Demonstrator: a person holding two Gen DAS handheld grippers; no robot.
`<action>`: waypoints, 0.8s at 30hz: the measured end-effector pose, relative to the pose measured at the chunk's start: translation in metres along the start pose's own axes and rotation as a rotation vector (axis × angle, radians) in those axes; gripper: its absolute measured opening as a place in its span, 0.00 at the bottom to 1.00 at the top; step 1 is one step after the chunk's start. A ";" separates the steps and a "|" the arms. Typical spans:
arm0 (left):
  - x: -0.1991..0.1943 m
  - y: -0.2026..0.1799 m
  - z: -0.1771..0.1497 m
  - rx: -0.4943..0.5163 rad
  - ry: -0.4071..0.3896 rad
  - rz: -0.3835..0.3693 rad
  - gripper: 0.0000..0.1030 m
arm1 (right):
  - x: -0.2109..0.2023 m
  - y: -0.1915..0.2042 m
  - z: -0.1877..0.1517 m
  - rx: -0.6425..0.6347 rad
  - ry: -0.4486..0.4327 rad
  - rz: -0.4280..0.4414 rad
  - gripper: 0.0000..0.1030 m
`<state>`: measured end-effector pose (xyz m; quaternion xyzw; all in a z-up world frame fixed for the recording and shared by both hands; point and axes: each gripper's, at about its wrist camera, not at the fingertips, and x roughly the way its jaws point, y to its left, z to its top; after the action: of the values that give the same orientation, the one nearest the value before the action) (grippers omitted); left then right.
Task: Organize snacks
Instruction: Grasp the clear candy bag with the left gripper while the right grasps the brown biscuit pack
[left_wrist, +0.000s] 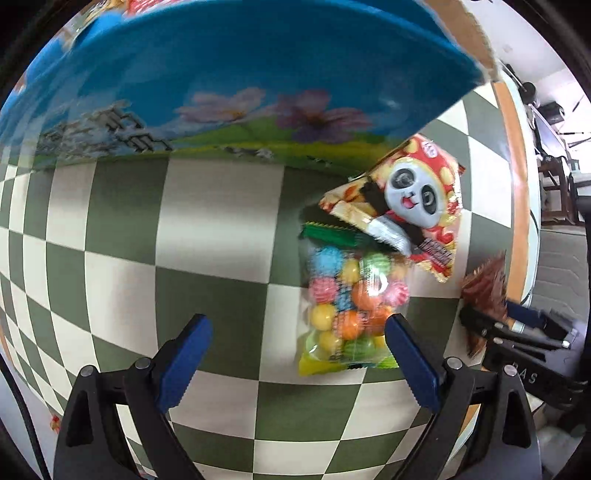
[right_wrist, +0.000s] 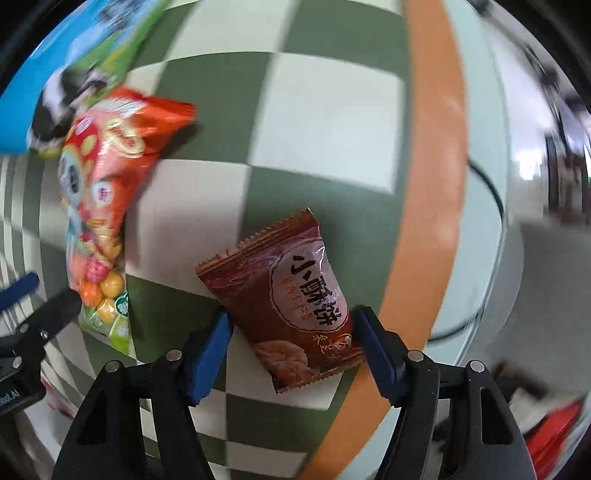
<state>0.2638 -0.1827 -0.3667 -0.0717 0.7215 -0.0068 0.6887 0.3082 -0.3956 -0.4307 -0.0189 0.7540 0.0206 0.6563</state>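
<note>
I see the right gripper (right_wrist: 291, 330) straddling the brown crinkle-edged foil biscuit packet (right_wrist: 286, 306) on the green-and-white checked cloth (right_wrist: 325, 122); blue pads at its two long edges, firm contact unclear. Packet's long axis runs away from the gripper, tilted left. Left gripper (left_wrist: 295, 356) wide apart, holding nothing, clear bag of coloured gumballs (left_wrist: 347, 306) just ahead by its right finger

Green-and-white checked tablecloth (left_wrist: 207, 229), brown snack packet (right_wrist: 291, 306), red panda packet (left_wrist: 413, 206), blue box (left_wrist: 236, 74).
</note>
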 end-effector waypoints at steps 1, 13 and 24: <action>0.000 -0.003 0.002 0.003 0.004 -0.003 0.93 | 0.001 -0.006 -0.003 0.036 0.003 0.012 0.68; 0.038 -0.051 0.024 0.079 0.088 0.039 0.92 | 0.020 -0.031 -0.015 0.182 0.051 0.058 0.70; 0.031 -0.074 0.034 0.118 0.033 0.070 0.49 | 0.013 -0.015 -0.016 0.167 0.016 0.001 0.67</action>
<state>0.3034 -0.2563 -0.3916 -0.0057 0.7332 -0.0263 0.6795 0.2917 -0.4116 -0.4419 0.0360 0.7582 -0.0421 0.6497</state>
